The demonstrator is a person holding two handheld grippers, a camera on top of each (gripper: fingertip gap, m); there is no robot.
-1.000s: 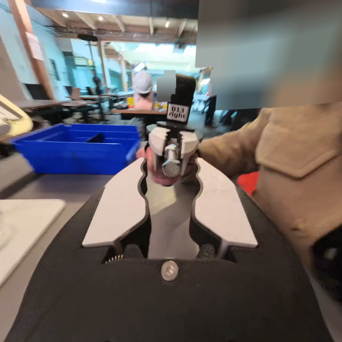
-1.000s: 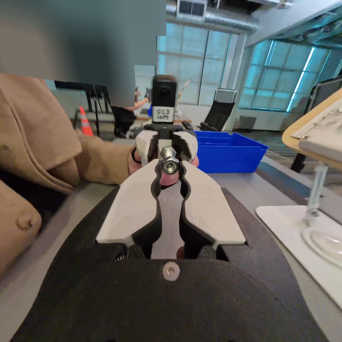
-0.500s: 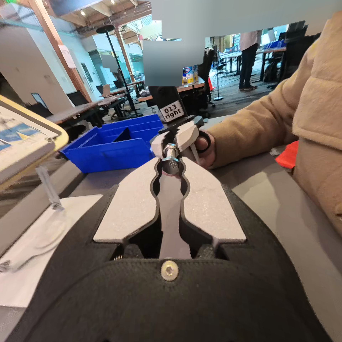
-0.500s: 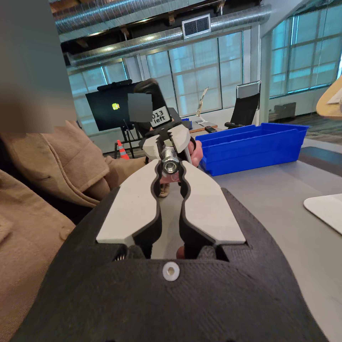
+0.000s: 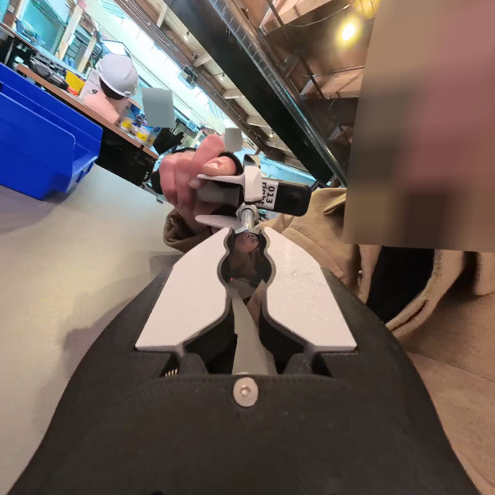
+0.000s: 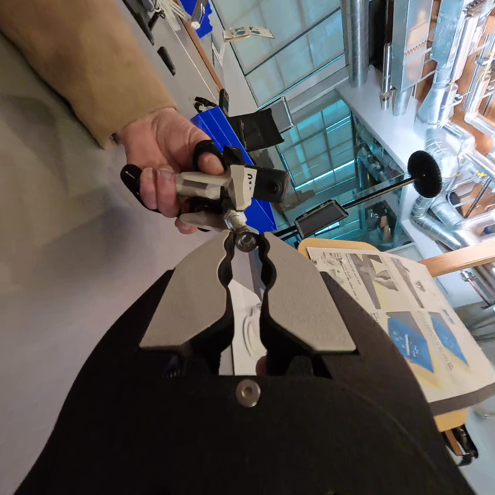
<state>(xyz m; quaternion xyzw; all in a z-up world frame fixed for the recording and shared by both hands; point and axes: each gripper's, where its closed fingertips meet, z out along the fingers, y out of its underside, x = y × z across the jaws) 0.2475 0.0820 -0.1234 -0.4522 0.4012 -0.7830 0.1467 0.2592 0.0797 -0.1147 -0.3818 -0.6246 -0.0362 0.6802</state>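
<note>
Slippage is our worry: our left gripper (image 5: 245,235) pinches the silver hex-headed bolt (image 5: 246,219) by its head, our right gripper (image 6: 245,237) its nut end, both tips barely closed on it, high above the grey table (image 5: 67,254)

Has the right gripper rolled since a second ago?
Yes. In the right wrist view the blue bin and grey table, level earlier, now run steeply tilted, so the right gripper rolled well over, shut on the bolt.

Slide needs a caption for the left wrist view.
Left tool grips a bolt's head; right tool holds its nut.
</note>
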